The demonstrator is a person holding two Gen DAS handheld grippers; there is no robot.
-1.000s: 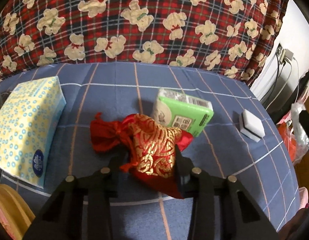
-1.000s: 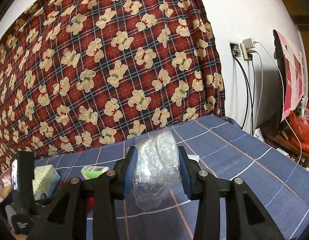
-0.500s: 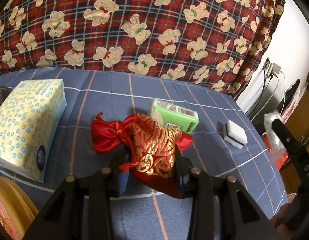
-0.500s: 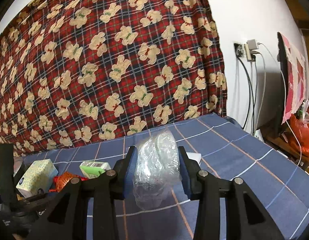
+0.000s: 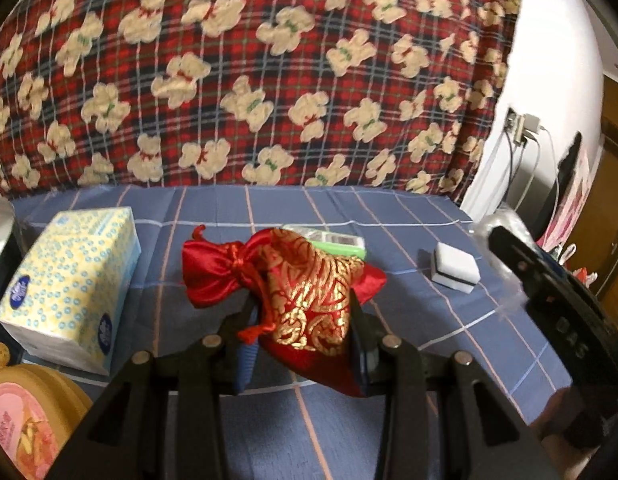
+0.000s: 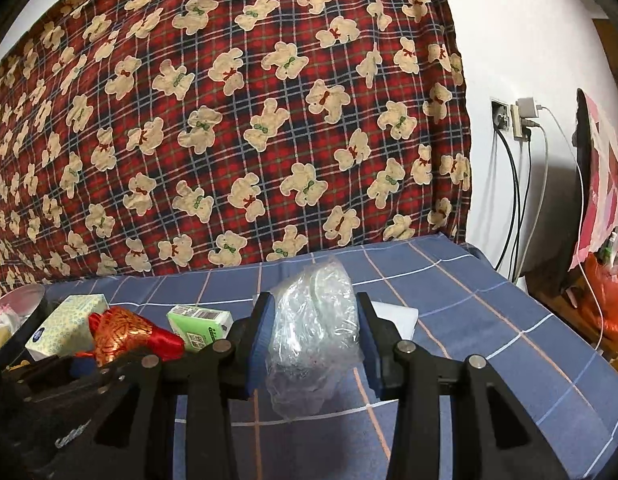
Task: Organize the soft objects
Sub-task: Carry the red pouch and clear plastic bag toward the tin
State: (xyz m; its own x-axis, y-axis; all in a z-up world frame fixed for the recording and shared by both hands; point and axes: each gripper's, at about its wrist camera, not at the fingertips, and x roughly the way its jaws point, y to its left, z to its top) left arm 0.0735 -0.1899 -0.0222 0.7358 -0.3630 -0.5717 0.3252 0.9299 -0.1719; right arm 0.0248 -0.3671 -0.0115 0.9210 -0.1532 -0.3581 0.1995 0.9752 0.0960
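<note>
Left hand-held gripper (image 5: 305, 336): jaws drawn in on the red and gold drawstring pouch (image 5: 305, 292), pads pressing its sides; the pouch hangs clear above the blue checked cloth (image 5: 389, 216).
Right hand-held gripper (image 6: 313, 344): jaws closed around a crumpled clear plastic bag (image 6: 313, 328), blue pads squeezing both sides; the bag sticks out above and below the pads.
Tissue box (image 5: 69, 284): yellow with blue dots, on the cloth to the left of the pouch.
Green tissue pack (image 6: 199, 326): lies on the cloth beyond the pouch, partly hidden by it in the left wrist view.
White sponge with a dark band (image 5: 455, 266): on the cloth, right of the pouch, apart from it.
Backdrop: red plaid fabric with teddy bears (image 6: 249, 120), rising behind the cloth.
</note>
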